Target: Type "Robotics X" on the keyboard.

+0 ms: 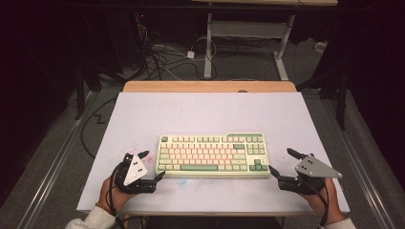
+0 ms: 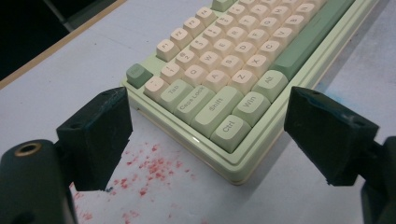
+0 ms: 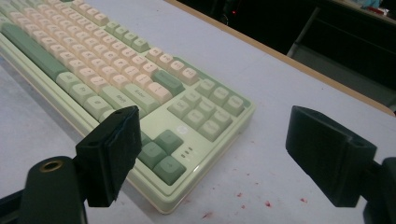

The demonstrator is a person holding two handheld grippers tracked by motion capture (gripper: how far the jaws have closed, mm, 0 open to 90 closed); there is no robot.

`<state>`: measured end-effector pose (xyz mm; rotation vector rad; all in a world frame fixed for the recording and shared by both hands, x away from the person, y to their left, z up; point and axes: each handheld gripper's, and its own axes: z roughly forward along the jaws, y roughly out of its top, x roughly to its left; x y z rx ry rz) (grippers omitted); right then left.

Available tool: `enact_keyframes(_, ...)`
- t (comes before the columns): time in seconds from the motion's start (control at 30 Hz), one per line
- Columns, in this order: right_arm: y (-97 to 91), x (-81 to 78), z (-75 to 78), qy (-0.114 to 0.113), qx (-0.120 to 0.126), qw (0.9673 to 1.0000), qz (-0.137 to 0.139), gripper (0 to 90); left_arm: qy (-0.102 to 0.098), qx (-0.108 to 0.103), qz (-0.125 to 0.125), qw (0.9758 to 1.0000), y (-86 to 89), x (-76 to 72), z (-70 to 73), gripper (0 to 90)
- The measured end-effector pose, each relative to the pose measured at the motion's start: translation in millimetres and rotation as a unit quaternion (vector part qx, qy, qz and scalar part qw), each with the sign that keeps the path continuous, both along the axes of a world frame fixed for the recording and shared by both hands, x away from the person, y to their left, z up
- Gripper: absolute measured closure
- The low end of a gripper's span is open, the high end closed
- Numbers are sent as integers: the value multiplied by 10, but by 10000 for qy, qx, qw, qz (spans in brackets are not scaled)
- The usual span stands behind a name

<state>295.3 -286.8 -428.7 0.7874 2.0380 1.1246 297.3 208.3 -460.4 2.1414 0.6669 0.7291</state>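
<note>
A pale green keyboard [image 1: 212, 155] with cream and green keys lies flat near the front middle of the white table [image 1: 205, 109]. My left gripper [image 1: 152, 165] is open just off its front left corner, with nothing between the jaws. In the left gripper view the keyboard [image 2: 233, 56] has its Ctrl corner between the spread jaws of the left gripper [image 2: 210, 126]. My right gripper [image 1: 281, 161] is open beside the front right corner, also holding nothing. The right gripper view shows the keyboard [image 3: 107, 74] with its arrow-key corner between the jaws of the right gripper [image 3: 215, 140].
Red specks [image 2: 149, 170] stain the table by the keyboard's left corner, and more red specks [image 3: 252, 198] lie by the right corner. A wooden strip [image 1: 210, 86] runs along the table's far edge. Beyond it are desk legs [image 1: 208, 43] and floor cables [image 1: 157, 57].
</note>
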Motion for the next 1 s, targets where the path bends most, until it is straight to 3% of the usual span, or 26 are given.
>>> enact_keyframes(0.33,24,11,-20,11,-117,9999,34,191,8,-110,109,9999,33,16,14,146)
enact_keyframes(0.5,14,3,6,-32,-45,10000,6,190,26,-164,159,9997,49,20,14,146)
enact_keyframes(1.0,-3,32,-14,-31,-101,9999,8,188,53,-114,155,9998,37,48,13,146)
